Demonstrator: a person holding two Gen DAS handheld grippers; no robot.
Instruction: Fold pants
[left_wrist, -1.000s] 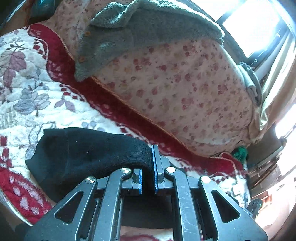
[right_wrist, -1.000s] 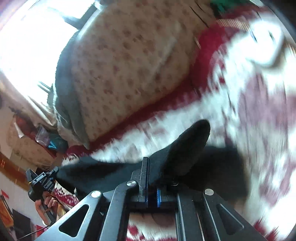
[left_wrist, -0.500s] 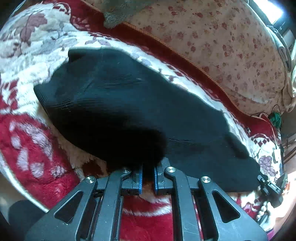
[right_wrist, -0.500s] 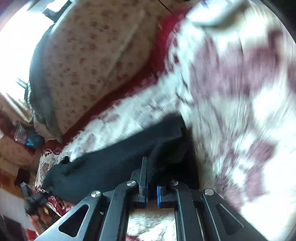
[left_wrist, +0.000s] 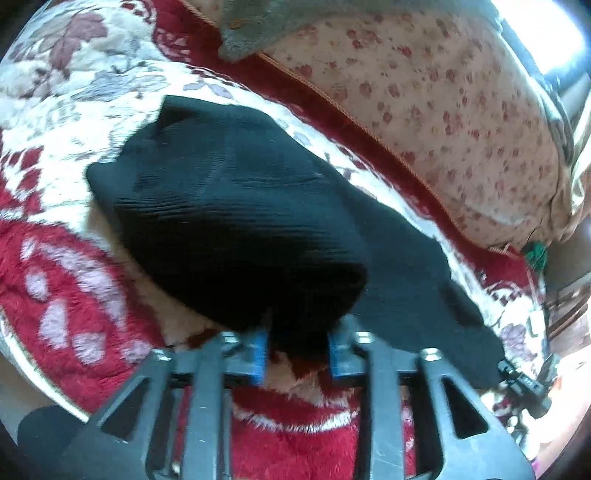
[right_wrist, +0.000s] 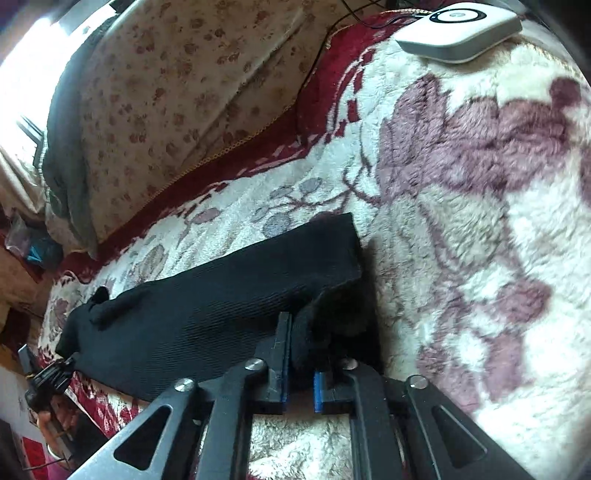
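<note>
On the fleecy red-and-white blanket (left_wrist: 66, 295) lies one pair of black pants (left_wrist: 236, 206), folded over into a long strip. From the left wrist camera, the strip's long axis runs from the upper left to the lower right, with a doubled, rounded bulge of cloth nearest the lens and a flatter, narrower stretch trailing off to the right. One left claw (left_wrist: 297, 354) sits at that bulge: its two blue-padded fingers (left_wrist: 258, 350) stand apart, with the hem of the fold hanging into the gap between them, the pads not pressed onto it. Behind the pants, one flowered cushion (left_wrist: 443, 110) stands along the blanket's red border, with one grey towel (left_wrist: 251, 33) draped over its top. At the far right end of the strip, the other tool shows small and dark.

From the right wrist camera, the pants (right_wrist: 221, 306) stretch from lower left to a squared end at centre. One right claw (right_wrist: 299, 384) meets that end; its fingers are slightly apart, a bunch of black cloth sitting between them, loosely held if at all. One white, flat, rounded device (right_wrist: 458, 29) rests on the blanket at upper right.
</note>
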